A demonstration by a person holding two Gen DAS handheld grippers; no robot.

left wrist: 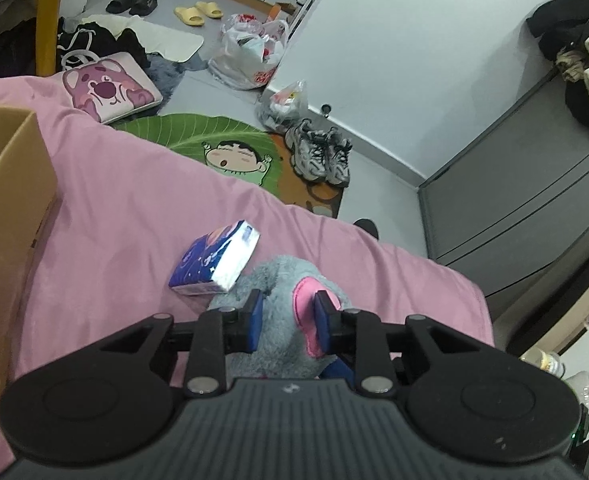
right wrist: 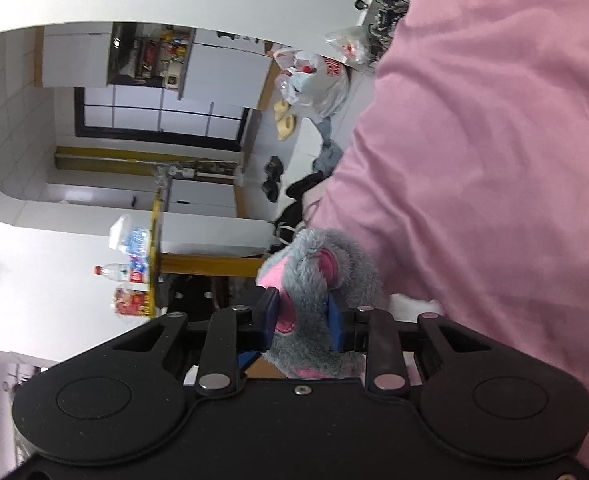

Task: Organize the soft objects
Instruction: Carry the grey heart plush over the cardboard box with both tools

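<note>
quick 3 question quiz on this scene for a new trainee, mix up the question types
1. True or false: the left tool has its fingers on either side of the grey plush toy.
2. Multiple choice: what lies on the pink bed cover just beyond the plush? A) a yellow slipper B) a blue tissue pack C) a water bottle
3. Short answer: what does the right tool grip?

Key:
1. True
2. B
3. The grey plush toy, squeezed between its fingers.
</note>
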